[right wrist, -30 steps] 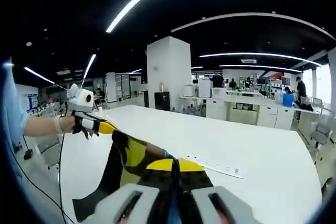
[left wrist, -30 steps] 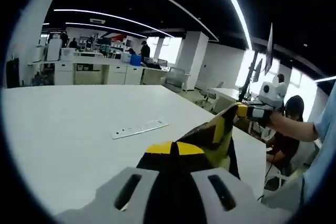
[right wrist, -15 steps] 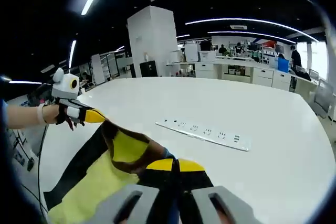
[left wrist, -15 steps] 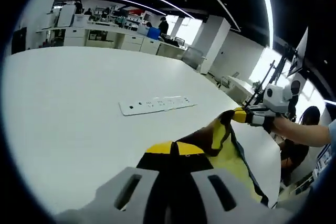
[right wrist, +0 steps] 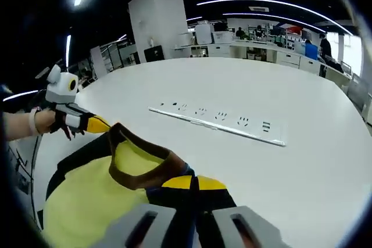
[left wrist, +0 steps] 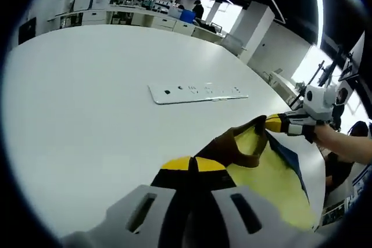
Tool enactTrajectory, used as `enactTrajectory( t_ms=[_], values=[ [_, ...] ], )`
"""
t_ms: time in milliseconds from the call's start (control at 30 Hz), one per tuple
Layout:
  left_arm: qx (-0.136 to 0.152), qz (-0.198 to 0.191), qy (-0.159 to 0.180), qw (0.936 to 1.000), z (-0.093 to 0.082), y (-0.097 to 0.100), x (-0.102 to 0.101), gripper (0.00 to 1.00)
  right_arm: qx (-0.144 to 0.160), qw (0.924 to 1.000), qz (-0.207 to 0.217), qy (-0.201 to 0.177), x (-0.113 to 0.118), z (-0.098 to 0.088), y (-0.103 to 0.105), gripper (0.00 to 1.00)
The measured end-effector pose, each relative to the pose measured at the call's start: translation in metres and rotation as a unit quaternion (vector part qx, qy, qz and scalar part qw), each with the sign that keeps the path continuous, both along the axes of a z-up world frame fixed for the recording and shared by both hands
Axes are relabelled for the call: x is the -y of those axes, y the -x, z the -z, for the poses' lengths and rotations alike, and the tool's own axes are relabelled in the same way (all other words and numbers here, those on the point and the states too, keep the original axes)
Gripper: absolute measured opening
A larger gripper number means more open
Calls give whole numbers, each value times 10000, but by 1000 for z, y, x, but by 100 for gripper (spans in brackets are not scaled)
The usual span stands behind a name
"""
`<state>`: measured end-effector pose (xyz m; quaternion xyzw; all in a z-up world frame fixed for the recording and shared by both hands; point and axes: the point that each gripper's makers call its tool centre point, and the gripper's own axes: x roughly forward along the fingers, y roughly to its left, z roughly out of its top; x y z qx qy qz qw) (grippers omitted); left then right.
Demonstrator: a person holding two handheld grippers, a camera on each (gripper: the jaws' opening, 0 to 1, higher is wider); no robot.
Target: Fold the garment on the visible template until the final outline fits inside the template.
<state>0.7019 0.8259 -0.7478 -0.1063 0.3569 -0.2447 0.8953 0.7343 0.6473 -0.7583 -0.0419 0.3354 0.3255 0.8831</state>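
Spanning white table (left wrist: 75, 114), power strip (right wrist: 218, 121), open office behind

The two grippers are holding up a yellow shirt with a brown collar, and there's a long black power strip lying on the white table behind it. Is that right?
Almost. The power strip is white, not black; the right gripper view shows it clearly on the white table. The rest holds: the left gripper and right gripper each grip the yellow shirt with its brown collar.
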Motion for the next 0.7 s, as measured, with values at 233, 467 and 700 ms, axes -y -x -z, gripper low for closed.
enactTrajectory(
  t_ms=[233,467,700],
  values=[
    [-65,-13,-219,9997,10,1,2,0,-41,10000,37,65,1,8,-2,0],
    [26,100,-337,9994,14,9,4,0,21,10000,-33,89,-1,10,-4,0],
    [361,-110,-282,9989,6,3,-6,4,228,9992,-271,162,-5,10,1,0]
  ],
)
